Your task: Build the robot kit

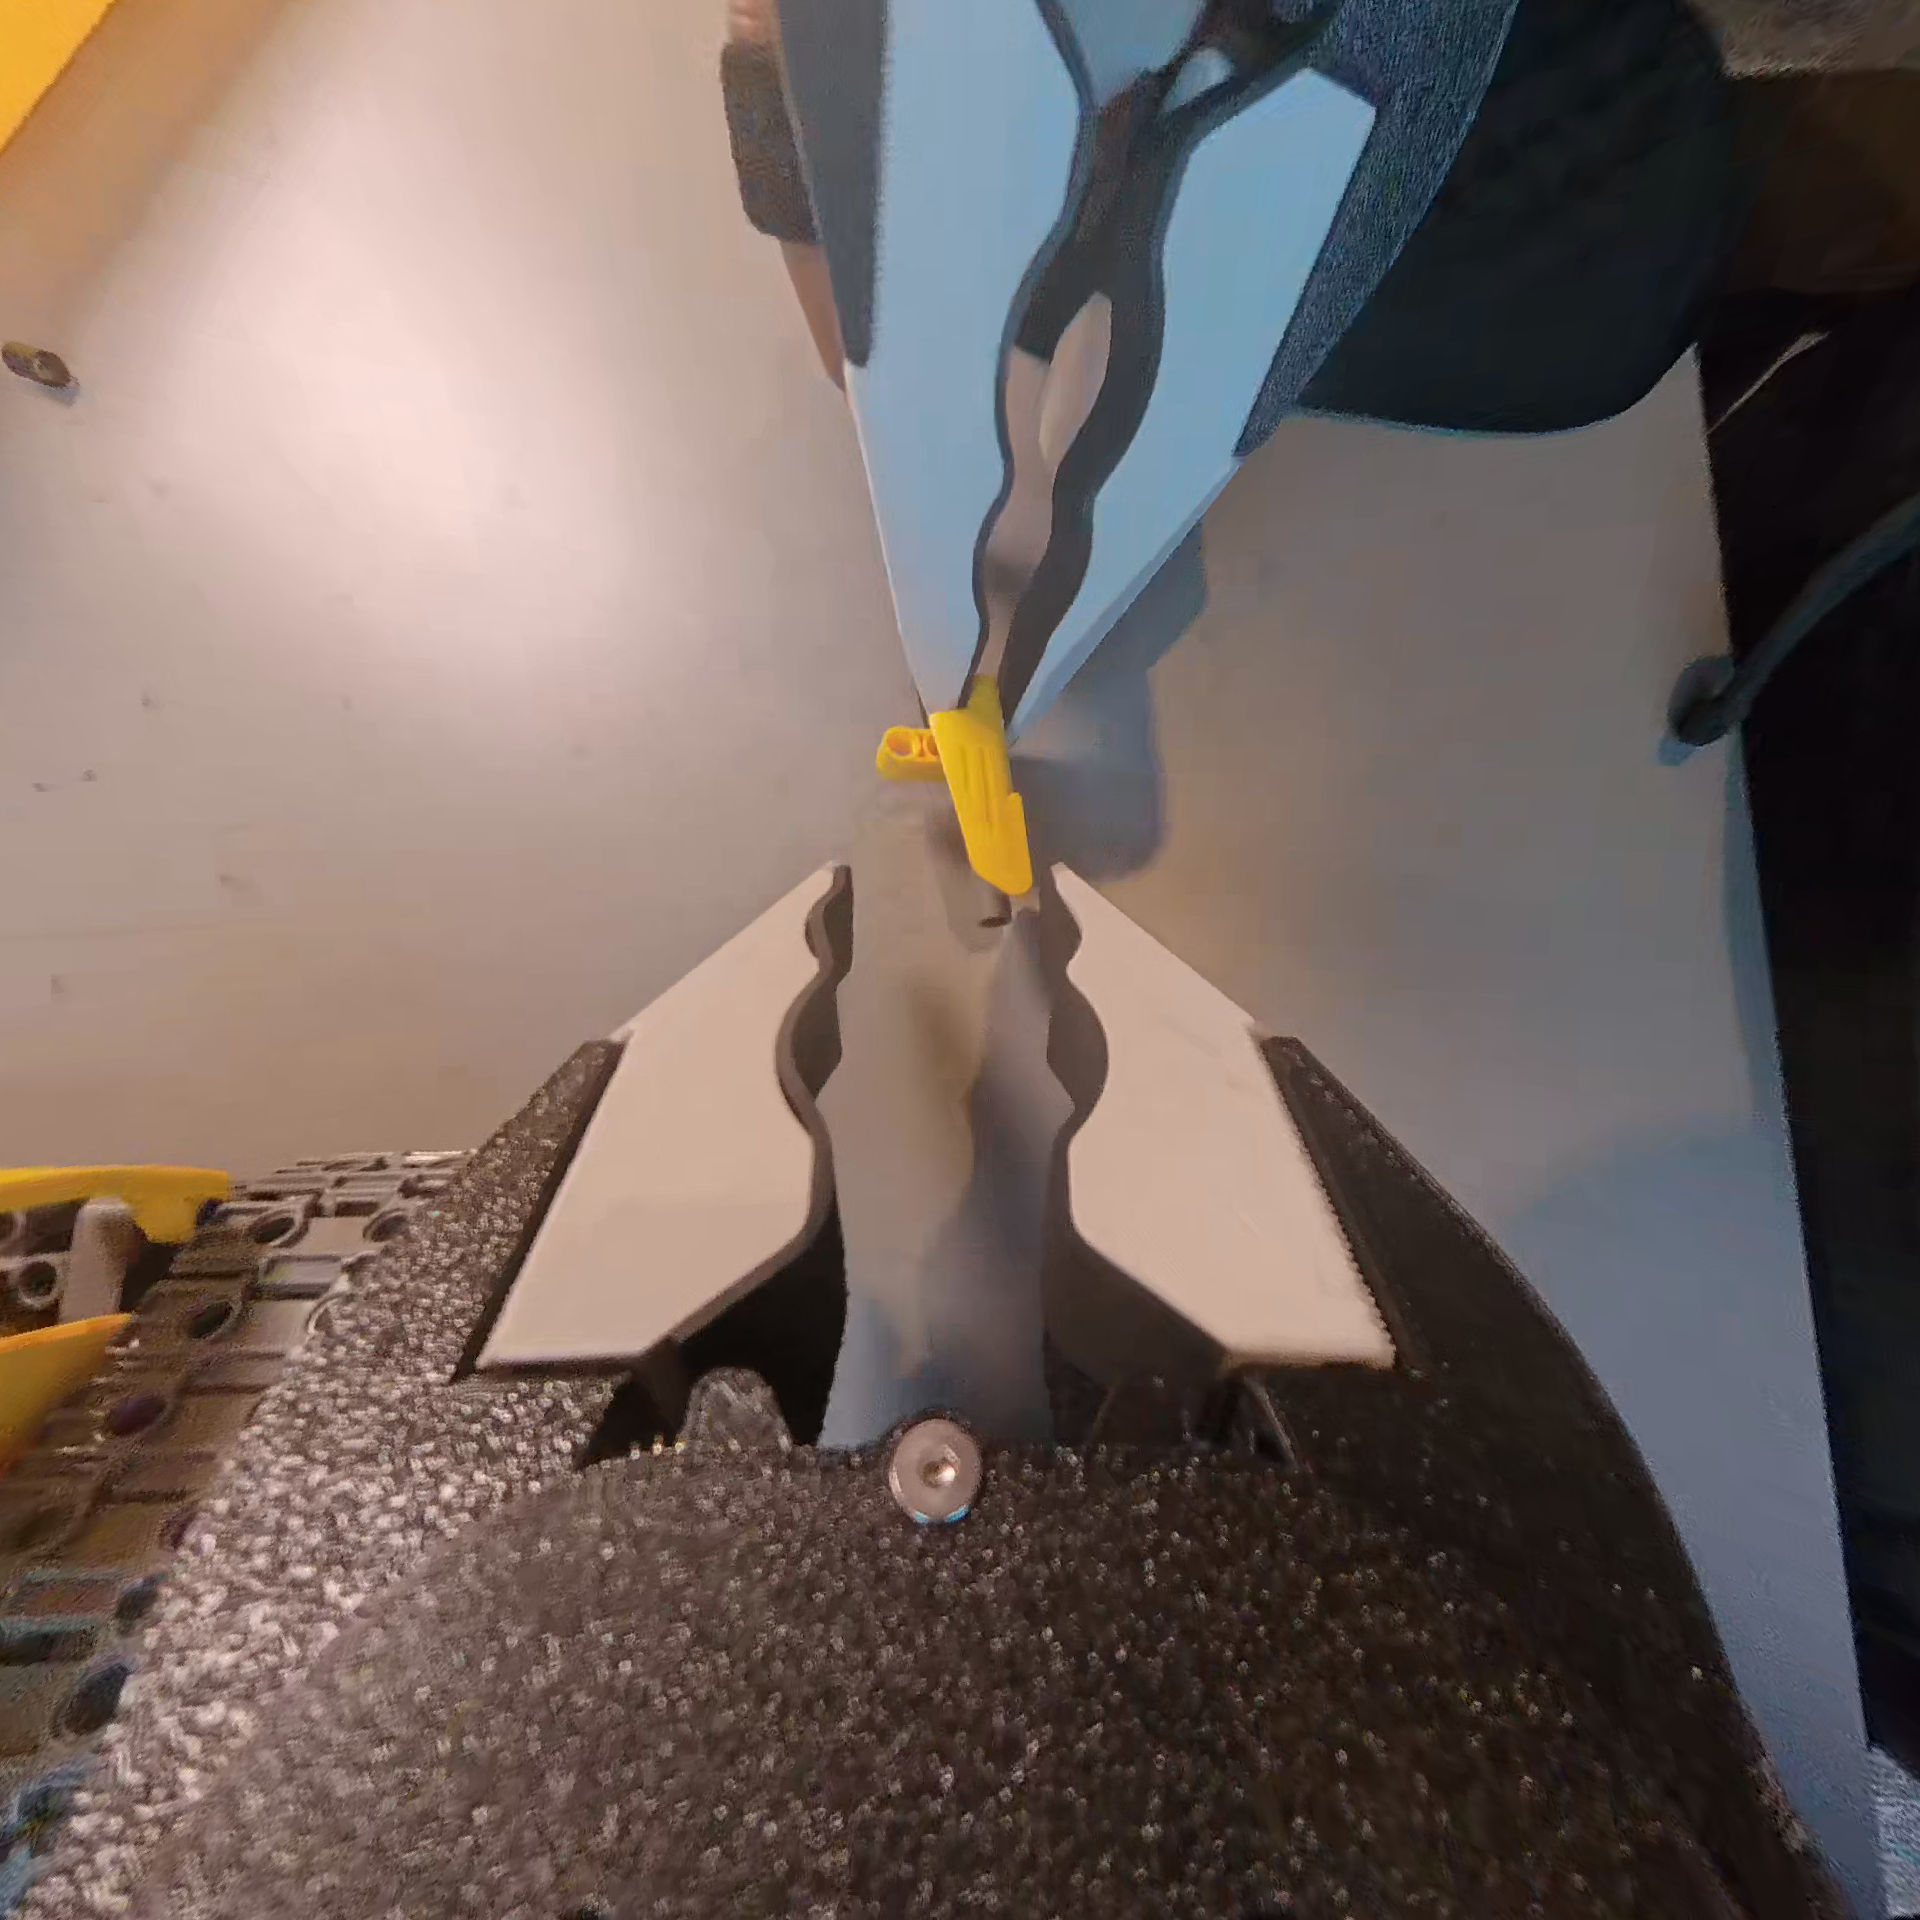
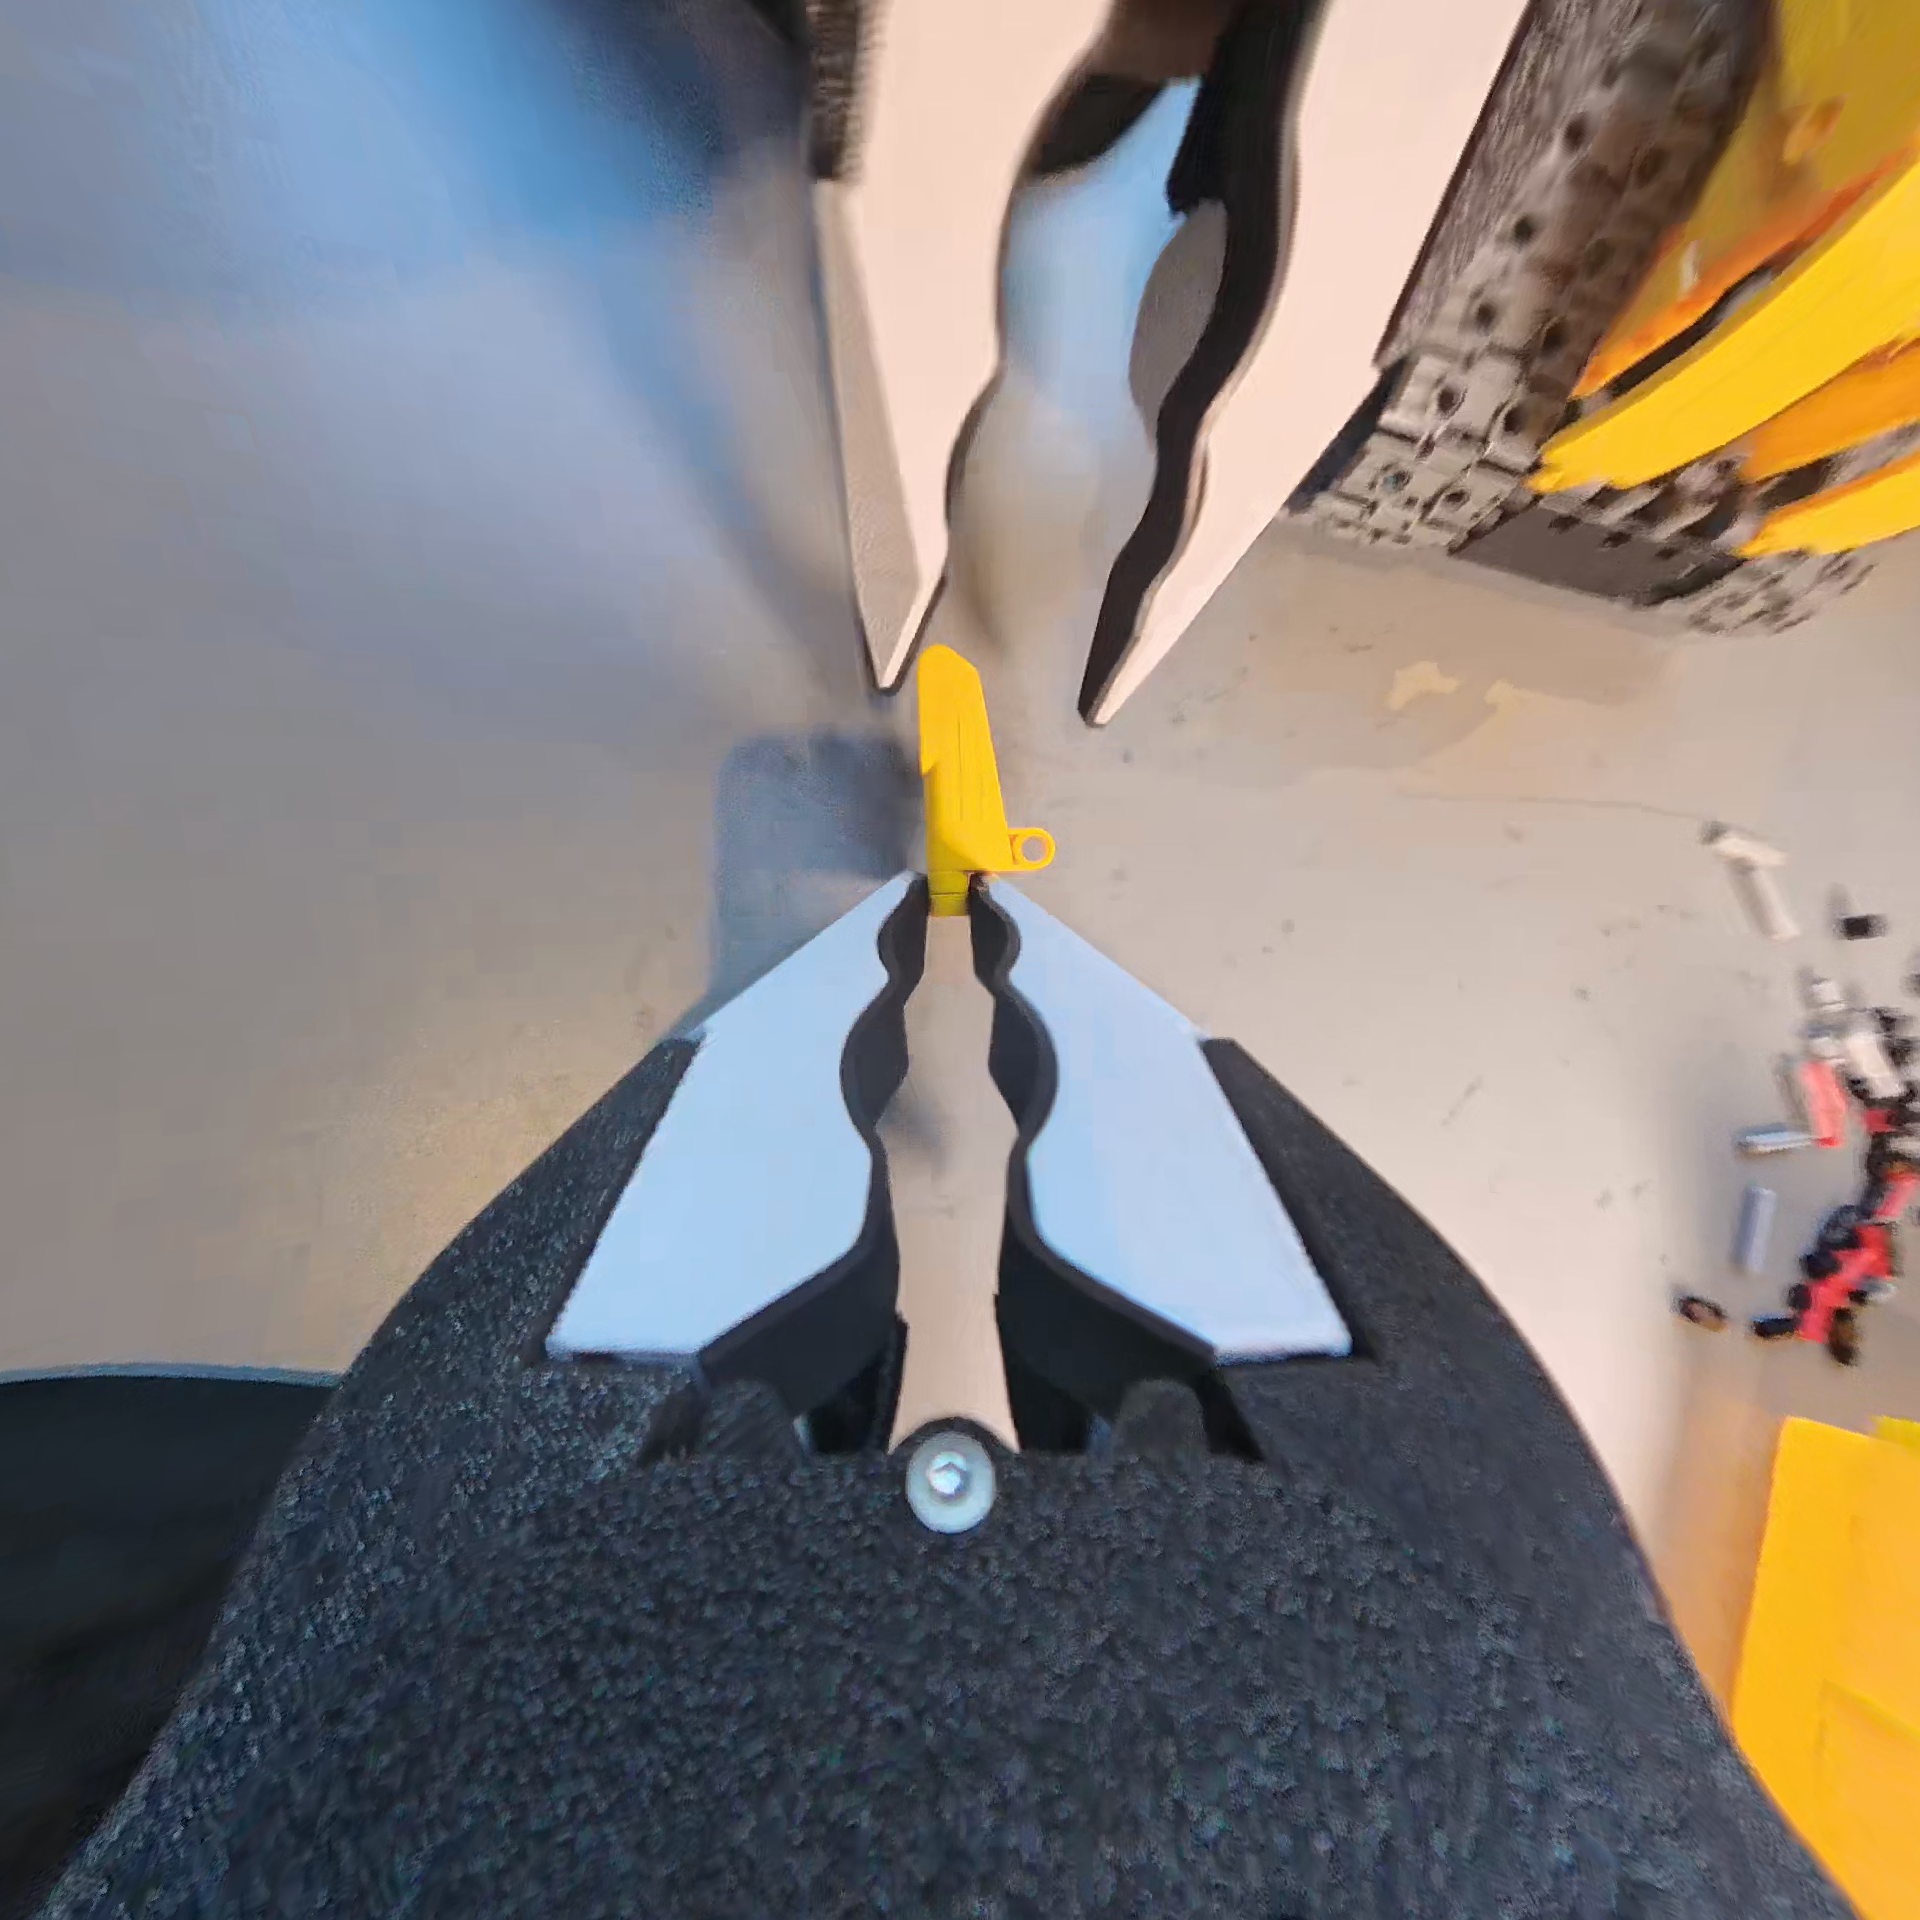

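A small yellow plastic piece [image 2: 961, 774], a ribbed panel with a short arm ending in a ring, is pinched at its near end by my right gripper [image 2: 951, 894], which is shut on it above the pale table. My left gripper [image 1: 951, 868] is open, its tips just in front of the piece's free end [image 1: 987, 805], not touching it as far as I can tell. In the left wrist view the right gripper comes in from the top, its fingers [image 1: 925, 520] closed on the piece. In the right wrist view the left gripper's open fingers [image 2: 1195, 520] flank the piece's far end.
A black and grey brick model with yellow panels [image 2: 1621, 416] stands at the right; it also shows at the lower left of the left wrist view [image 1: 114, 1278]. Loose red, grey and black small parts [image 2: 1839, 1174] lie at the right. A yellow sheet [image 2: 1829, 1662] lies at the lower right. A person's dark clothing [image 1: 1818, 727] is at the right. Left and right tips are no more than a few centimetres apart.
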`<state>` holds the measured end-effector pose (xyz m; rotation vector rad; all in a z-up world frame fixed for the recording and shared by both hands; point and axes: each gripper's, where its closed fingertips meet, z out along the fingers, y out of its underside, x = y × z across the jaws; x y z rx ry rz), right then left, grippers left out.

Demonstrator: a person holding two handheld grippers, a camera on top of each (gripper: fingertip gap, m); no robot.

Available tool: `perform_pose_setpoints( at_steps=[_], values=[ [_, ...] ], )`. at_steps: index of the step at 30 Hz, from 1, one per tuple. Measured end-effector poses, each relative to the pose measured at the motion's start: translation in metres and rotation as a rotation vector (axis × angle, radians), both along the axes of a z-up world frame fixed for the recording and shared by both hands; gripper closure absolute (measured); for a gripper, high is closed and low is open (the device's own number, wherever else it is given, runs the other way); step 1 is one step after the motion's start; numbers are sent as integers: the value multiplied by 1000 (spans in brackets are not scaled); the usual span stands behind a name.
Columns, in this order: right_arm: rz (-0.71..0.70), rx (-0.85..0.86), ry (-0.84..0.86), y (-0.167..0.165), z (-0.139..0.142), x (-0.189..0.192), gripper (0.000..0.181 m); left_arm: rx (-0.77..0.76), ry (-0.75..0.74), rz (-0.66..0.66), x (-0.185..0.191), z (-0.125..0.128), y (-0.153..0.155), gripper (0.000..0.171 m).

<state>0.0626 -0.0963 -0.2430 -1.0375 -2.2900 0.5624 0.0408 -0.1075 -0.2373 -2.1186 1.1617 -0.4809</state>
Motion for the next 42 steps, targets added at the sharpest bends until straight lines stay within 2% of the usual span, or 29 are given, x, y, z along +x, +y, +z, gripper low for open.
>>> perform_pose_setpoints(
  at_steps=[4, 7, 9, 12, 15, 18, 21, 24, 26, 28, 31, 36, 39, 42],
  values=[
    [5, 159, 289, 6, 26, -7, 174, -72, -116, -16, 6, 7, -5, 137],
    [-12, 469, 450, 27, 42, -9, 174, -84, -223, -6, 11, 21, -2, 136],
    [-11, 596, 514, 32, 49, -10, 174, -78, -296, 28, 10, 31, 5, 136],
    [4, 691, 584, 29, 60, -13, 174, -41, -366, 97, 5, 43, 16, 136],
    [17, 745, 638, 25, 70, -16, 174, 3, -422, 111, 5, 55, 20, 144],
    [18, 765, 666, 24, 74, -17, 173, 85, -368, 114, 5, 56, 22, 157],
    [-1, 677, 698, 24, 78, -17, 166, 263, -231, 105, 0, 58, 27, 158],
    [-40, 408, 673, 27, 77, -14, 149, 480, -43, 110, -11, 61, 35, 158],
    [-57, 263, 662, 29, 79, -12, 148, 594, 62, 100, -15, 62, 37, 158],
    [-65, 158, 667, 28, 84, -11, 148, 651, 108, 81, -13, 63, 37, 158],
    [-50, 61, 640, 25, 85, -13, 149, 663, 122, 67, -11, 62, 36, 158],
    [13, -27, 550, 18, 79, -21, 147, 628, 62, 28, -4, 58, 30, 158],
    [75, -48, 505, 15, 78, -24, 163, 599, 30, 22, -3, 56, 29, 158],
    [110, -137, 443, 14, 78, -26, 164, 542, -31, 27, -3, 55, 29, 158]
  ],
)
